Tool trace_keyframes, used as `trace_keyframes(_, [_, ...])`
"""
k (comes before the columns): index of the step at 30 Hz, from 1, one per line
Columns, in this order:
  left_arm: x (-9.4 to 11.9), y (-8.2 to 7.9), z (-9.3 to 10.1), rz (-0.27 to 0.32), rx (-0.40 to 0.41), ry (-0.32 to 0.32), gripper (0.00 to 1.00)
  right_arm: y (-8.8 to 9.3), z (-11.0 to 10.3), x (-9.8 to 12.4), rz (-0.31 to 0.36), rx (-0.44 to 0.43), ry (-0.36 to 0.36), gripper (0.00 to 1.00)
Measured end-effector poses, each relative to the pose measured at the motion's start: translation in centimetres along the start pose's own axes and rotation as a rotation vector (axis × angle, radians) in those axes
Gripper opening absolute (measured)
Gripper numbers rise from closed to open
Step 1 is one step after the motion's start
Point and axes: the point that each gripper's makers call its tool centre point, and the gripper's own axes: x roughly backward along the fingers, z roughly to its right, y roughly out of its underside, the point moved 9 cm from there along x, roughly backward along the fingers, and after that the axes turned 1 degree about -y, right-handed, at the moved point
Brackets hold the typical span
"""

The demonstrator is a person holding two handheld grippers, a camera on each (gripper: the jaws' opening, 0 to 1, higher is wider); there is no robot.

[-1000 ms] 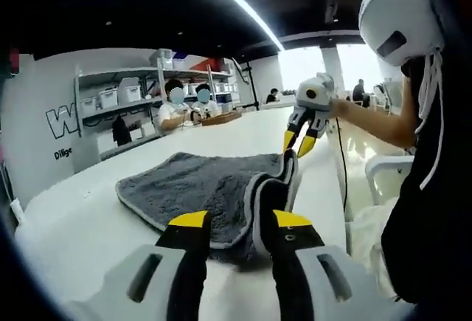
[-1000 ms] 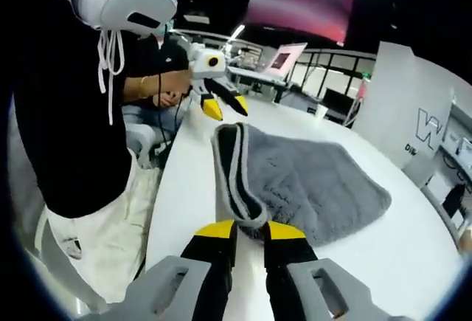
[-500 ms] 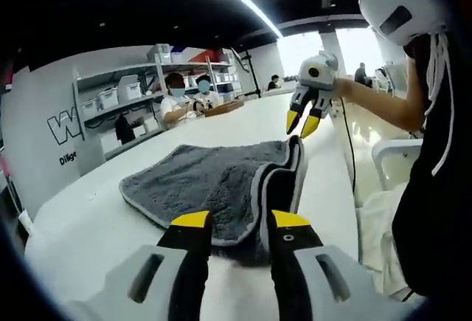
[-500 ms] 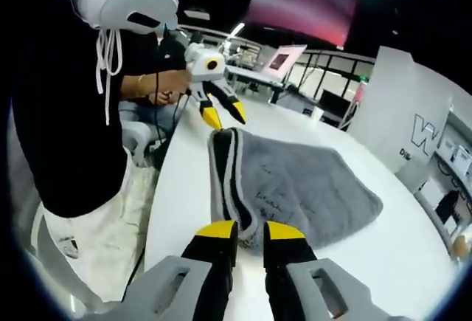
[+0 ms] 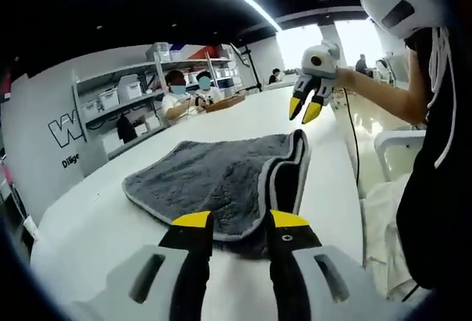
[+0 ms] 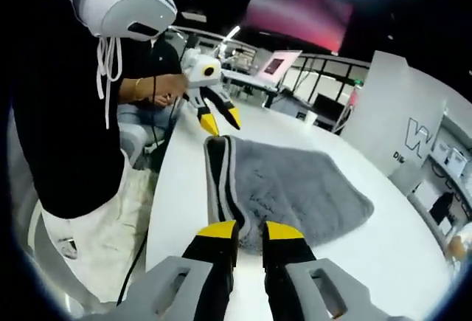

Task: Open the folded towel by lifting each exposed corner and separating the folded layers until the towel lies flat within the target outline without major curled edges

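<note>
Grey towel [image 5: 214,177] lies on the white desk [image 5: 96,218], still folded; doubled edge with pale binding runs along the person's side. Left tool [image 5: 237,226]: jaws parted, nothing between them, near towel corner dead ahead at 12 o'clock, just past the tips. Right tool [image 6: 247,231]: jaws also apart, empty, the other end of the folded edge at 12 o'clock, close to the tips; contact can't be told. Folded edge's long axis runs from one tool to the other, so each tool faces its own corner. In the left gripper view the right tool sits at 1 o'clock above the far corner. Likely next: pinch top layer, peel away from the person.
</note>
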Motion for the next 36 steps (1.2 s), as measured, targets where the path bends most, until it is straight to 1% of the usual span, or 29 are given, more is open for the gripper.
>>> trace_keyframes(2, [-0.1, 0.5, -0.2, -0.023, 0.002, -0.019, 0.28, 0.0, -0.1, -0.1, 0.001, -0.002, -0.001, 0.08])
trace_keyframes(3, [-0.1, 0.6, -0.2, -0.028, -0.002, -0.019, 0.28, 0.0, -0.1, -0.1, 0.001, -0.002, -0.001, 0.07])
trace_keyframes(8, [-0.4, 0.8, -0.3, -0.011, 0.004, -0.036, 0.28, 0.0, -0.3, -0.4, -0.005, -0.006, 0.002, 0.08])
trace_keyframes(13, [-0.9, 0.3, -0.2, -0.002, -0.036, -0.05, 0.28, -0.3, -0.4, -0.5, -0.001, -0.002, 0.008, 0.08])
trace_keyframes(16, [-1.0, 0.2, -0.3, 0.007, -0.035, -0.051, 0.27, -0.8, -0.1, -0.8, 0.026, -0.022, 0.052, 0.09])
trace_keyframes(20, [-1.2, 0.2, -0.3, 0.006, -0.034, -0.059, 0.27, -1.4, 0.0, -1.1, 0.036, -0.019, 0.071, 0.09])
trace_keyframes(22, [-1.2, 0.2, -0.3, 0.001, -0.032, -0.061, 0.24, -1.8, 0.0, -1.2, 0.038, -0.017, 0.082, 0.09])
trace_keyframes(23, [-1.3, 0.3, -0.2, 0.002, -0.034, -0.052, 0.23, -2.0, 0.0, -1.3, 0.039, -0.014, 0.087, 0.09])
trace_keyframes(26, [-1.4, 0.2, 0.1, 0.005, -0.039, -0.039, 0.17, -2.6, 0.0, -1.7, 0.034, 0.002, 0.091, 0.09])
trace_keyframes(30, [-1.7, 0.2, 0.0, -0.007, -0.059, -0.047, 0.16, -3.7, -0.2, -2.5, 0.043, 0.029, 0.086, 0.09])
trace_keyframes(34, [-1.8, 0.2, -0.2, -0.016, -0.065, -0.06, 0.16, -4.5, -0.1, -3.2, 0.061, 0.042, 0.1, 0.11])
trace_keyframes(36, [-1.9, 0.2, -0.2, -0.019, -0.076, -0.06, 0.13, -4.6, 0.1, -3.4, 0.056, 0.048, 0.108, 0.11])
